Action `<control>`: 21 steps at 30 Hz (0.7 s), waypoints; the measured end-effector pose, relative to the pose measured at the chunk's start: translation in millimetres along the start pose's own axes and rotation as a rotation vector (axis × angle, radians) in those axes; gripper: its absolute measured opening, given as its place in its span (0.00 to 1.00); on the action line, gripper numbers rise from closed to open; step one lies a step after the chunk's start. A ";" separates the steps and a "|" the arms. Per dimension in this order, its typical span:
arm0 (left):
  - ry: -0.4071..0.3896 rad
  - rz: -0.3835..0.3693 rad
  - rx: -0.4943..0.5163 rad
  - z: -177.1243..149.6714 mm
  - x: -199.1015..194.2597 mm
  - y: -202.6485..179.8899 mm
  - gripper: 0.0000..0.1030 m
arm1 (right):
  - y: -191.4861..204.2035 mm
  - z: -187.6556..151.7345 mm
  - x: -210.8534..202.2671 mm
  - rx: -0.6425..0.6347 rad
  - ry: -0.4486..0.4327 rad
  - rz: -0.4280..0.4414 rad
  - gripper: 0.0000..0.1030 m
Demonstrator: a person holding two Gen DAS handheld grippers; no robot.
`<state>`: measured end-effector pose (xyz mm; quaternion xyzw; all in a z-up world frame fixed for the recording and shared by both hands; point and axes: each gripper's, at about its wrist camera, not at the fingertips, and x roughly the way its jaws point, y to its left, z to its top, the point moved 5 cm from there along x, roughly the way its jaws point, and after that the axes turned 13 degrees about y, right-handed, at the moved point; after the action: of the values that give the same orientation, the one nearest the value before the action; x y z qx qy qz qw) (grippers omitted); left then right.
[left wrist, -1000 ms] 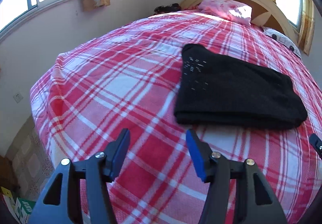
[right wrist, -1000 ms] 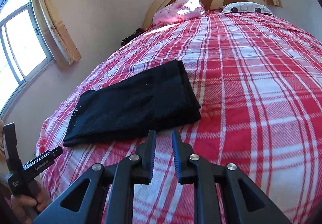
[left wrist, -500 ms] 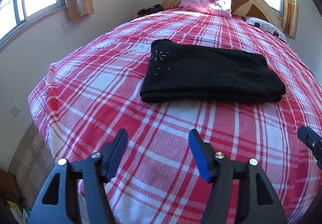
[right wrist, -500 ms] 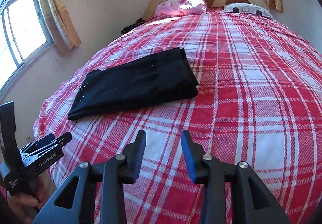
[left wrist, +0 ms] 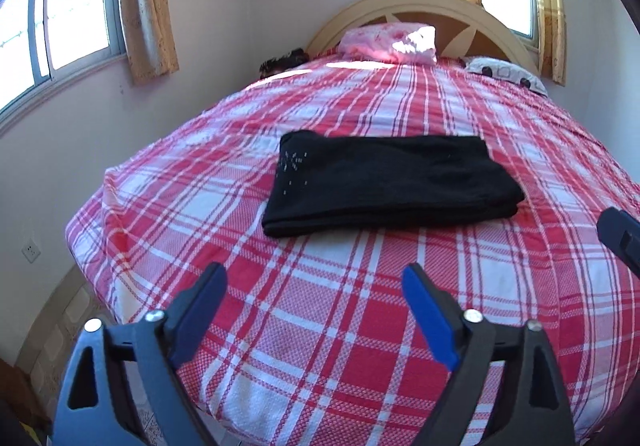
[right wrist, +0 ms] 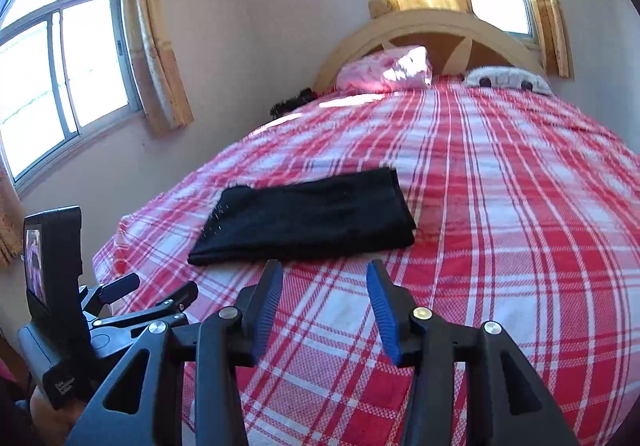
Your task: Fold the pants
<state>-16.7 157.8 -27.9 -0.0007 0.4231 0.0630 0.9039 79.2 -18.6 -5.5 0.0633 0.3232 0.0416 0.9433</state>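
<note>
Lying beyond both jaws: pants [left wrist: 384, 181]

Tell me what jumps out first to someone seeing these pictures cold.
The black pants, folded into a flat rectangle, lie alone on the red-and-white plaid bedspread. Nearer the camera, the left gripper and the right gripper hang open and empty above the bed's foot. A pink pillow sits by the headboard.

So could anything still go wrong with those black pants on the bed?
Maybe. The folded pants lie near the foot of the plaid bed, so a tug on the cover might drag them off. Both the left gripper and right gripper have just been opening, empty; swinging back low, their fingers could snag the fold.
</note>
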 end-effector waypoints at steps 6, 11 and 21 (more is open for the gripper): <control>-0.052 0.011 0.011 6.5 -10.9 -1.7 0.99 | 2.8 5.5 -17.8 -0.017 -0.085 -0.031 0.58; -0.069 -0.006 -0.030 11.7 -15.2 5.2 1.00 | -0.8 9.4 -16.6 0.000 -0.080 -0.021 0.58; -0.089 0.083 -0.071 33.3 -18.7 19.7 1.00 | 2.3 27.8 -17.0 -0.004 -0.103 -0.011 0.59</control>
<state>-5.4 177.0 8.9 -0.0122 0.3795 0.1154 0.9179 82.8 -20.9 26.9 0.0616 0.2745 0.0338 0.9590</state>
